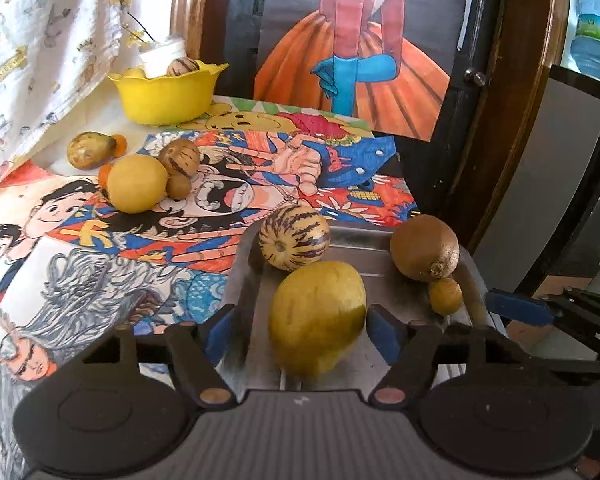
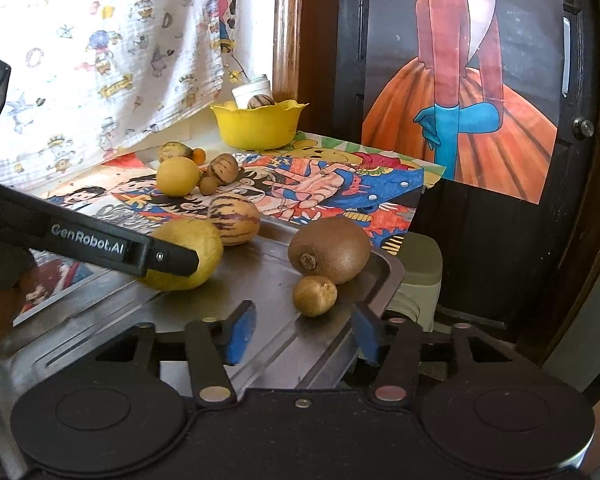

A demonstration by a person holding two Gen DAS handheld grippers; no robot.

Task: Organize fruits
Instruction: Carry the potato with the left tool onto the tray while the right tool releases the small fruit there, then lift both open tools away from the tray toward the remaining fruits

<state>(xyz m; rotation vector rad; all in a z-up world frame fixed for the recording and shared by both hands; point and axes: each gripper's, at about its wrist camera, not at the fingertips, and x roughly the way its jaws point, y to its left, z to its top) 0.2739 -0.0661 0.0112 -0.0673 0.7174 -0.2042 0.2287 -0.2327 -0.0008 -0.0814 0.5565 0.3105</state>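
Four fruits lie on the metal tray [image 1: 380, 276], evidently the sorting area: a yellow fruit [image 1: 318, 316], a striped melon [image 1: 294, 237], a kiwi [image 2: 329, 249] and a small brown fruit [image 2: 314, 295]. More fruit waits on the tabletop [image 1: 80, 300] and in the yellow bowl [image 2: 258, 126].

The left tongs [image 1: 296, 330] point down at the tray, spread around the yellow fruit, pads just clear of it.

The right tongs [image 2: 302, 334] point down likewise, spread and empty, just short of the small brown fruit.

Four fruits [image 1: 318, 318] on tray [image 1: 380, 280]; bowl [image 1: 166, 96] far behind.
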